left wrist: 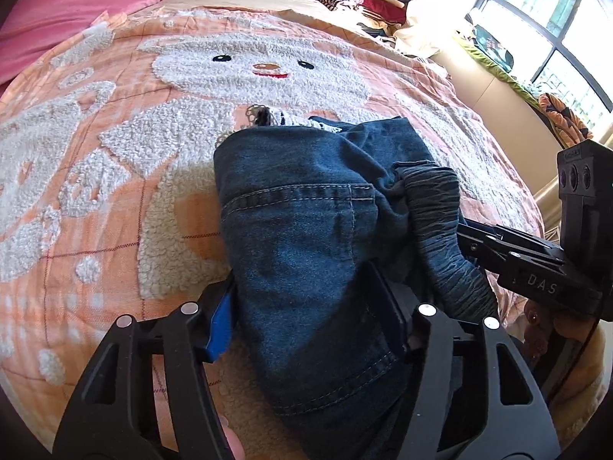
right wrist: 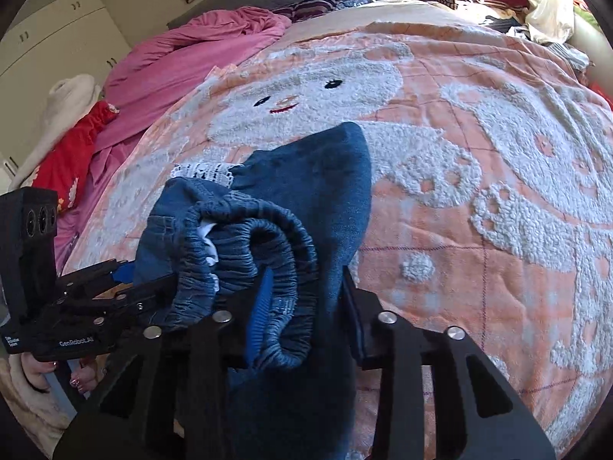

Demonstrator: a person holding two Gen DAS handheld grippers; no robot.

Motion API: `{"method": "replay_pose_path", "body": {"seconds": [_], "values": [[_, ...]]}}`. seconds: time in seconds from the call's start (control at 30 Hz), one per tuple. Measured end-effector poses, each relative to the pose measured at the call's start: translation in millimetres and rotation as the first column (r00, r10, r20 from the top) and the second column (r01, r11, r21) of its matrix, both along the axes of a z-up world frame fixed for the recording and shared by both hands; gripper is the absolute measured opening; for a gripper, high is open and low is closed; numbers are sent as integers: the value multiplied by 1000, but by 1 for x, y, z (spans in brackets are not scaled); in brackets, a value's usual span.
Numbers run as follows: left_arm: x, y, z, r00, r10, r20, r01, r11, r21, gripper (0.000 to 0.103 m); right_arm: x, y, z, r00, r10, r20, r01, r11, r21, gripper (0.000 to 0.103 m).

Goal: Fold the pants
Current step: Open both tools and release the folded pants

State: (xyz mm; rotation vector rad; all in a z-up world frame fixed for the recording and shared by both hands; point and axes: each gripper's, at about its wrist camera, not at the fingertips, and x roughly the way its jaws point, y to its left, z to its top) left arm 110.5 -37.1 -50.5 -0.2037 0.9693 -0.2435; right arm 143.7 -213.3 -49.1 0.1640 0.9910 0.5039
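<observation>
The left claw [left wrist: 310,318] is matt black plastic: two broad fingers with long cut-out slots and round silver pin heads at their joints. One pad has a bright blue ribbed face; the other pad looks dark. The right claw [right wrist: 302,306] is built the same way, black with silver pins and a blue ribbed pad. Seen from the side, each tool carries an upright black block with three round recesses. The right one bears white letters "DAS"; the left one reads "GenRobot.AI". The fingernails of the left hand [right wrist: 57,373] are painted dark and glossy.
</observation>
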Motion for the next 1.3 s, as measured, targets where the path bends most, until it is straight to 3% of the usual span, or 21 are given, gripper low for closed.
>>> {"method": "replay_pose_path", "body": {"seconds": [0.1,0.27,0.43,0.63,0.83,1.0,1.07,1.3], "values": [[-1,-2,10,1000,1,18,0,1000,-4,46,-7,6,13,997,7,72,-6,1000,-16,23],[6,-9,33,997,-28,76,27,1000,12,46,-7,16,41,985,33,171,-24,998,-52,23],[30,-5,47,993,-2,115,-1,1000,26,46,14,16,59,971,11,241,10,996,-84,22],[60,-4,43,991,28,133,-39,996,80,46,48,16,45,976,9,219,19,992,-124,22],[65,1,29,995,42,93,-54,990,131,46,54,25,26,985,23,174,10,982,-186,23],[65,6,22,995,55,79,-66,987,149,54,55,25,13,989,9,144,20,980,-197,24],[65,8,20,995,62,77,-73,986,153,58,56,24,8,991,-10,132,37,977,-209,36],[61,11,21,995,69,77,-80,985,152,68,48,12,14,989,-65,135,86,984,-158,53]]}}
